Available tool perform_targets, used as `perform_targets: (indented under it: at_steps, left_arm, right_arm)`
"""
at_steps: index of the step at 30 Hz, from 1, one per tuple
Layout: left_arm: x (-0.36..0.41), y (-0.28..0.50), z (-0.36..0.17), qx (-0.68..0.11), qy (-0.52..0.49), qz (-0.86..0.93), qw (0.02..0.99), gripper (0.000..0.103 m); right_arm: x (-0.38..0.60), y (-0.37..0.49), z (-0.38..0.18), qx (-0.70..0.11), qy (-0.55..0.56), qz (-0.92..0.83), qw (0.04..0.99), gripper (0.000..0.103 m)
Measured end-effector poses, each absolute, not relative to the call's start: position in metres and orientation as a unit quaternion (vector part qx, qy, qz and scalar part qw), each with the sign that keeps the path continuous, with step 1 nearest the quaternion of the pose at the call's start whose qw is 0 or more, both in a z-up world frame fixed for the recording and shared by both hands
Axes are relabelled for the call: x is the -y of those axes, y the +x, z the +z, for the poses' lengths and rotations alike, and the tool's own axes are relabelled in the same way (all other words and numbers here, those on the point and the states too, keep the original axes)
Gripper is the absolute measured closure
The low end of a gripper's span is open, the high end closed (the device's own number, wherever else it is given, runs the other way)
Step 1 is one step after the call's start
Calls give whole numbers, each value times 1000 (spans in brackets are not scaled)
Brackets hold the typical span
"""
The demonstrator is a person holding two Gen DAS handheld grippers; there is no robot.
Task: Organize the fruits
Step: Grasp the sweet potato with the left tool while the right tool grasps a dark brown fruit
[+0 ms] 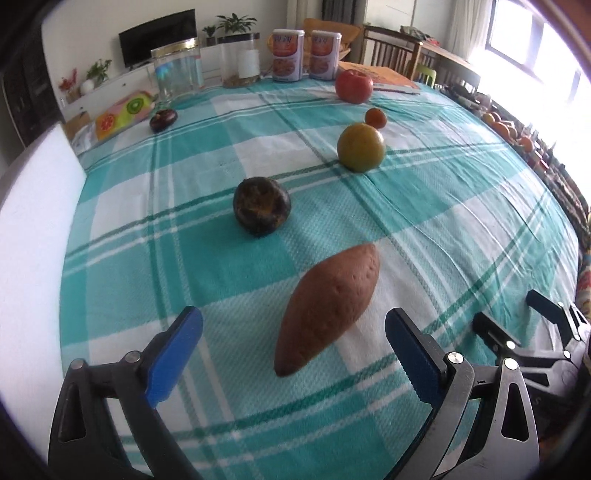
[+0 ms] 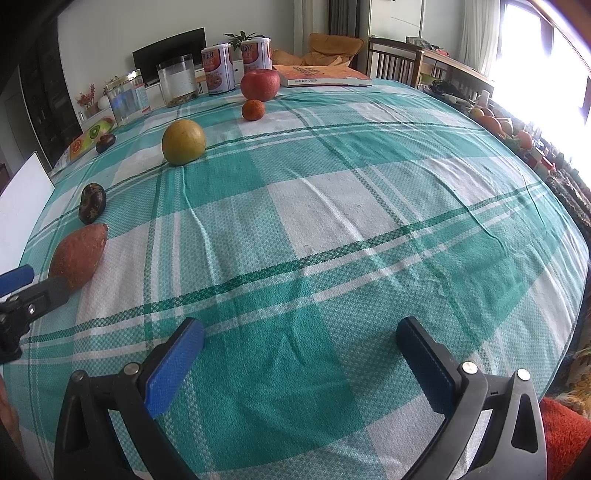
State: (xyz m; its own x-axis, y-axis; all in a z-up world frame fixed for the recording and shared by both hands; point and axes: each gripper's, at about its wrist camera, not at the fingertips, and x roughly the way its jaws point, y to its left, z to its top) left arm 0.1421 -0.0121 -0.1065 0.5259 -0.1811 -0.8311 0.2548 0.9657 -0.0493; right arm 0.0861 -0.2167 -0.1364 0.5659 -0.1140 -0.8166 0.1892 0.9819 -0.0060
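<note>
Setting: private home, living/dining rm. Evidence: dining table w/ teal-and-white checked tablecloth [image 2: 332, 206]; wall-side TV [image 1: 157, 37] on a low white cabinet; potted houseplants [image 1: 236, 23] beside it; wooden dining chairs [image 2: 393, 59] at far edge; orange cushion [image 2: 332, 48] behind; curtained window [image 2: 539, 62] at right. Household goods on table: glass jars [image 1: 177, 70], two printed food tins [image 1: 288, 55], a book [image 2: 321, 75].

woven cloth tablecloth [image 2: 332, 206], matt sweet potato [image 1: 328, 306]
</note>
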Motion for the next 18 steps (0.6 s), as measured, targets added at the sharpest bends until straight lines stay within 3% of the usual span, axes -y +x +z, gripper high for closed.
perform_targets:
  at_steps: [3, 8, 9, 18]
  left_arm:
    - [21, 155, -113, -477, 62, -129, 867, 7]
    - [33, 153, -117, -473, 96, -153, 863, 42]
    - [33, 151, -116, -472, 89, -157, 863, 55]
    - [-16, 111, -106, -485, -23, -105, 868, 56]
  right_arm:
    - [217, 86, -136, -458, 41, -86, 884, 0]
    - [217, 86, -136, -458, 41, -86, 884, 0]
    - [217, 86, -137, -458, 41, -86, 884, 0]
    - [220, 85, -135, -454, 53, -80, 886, 0]
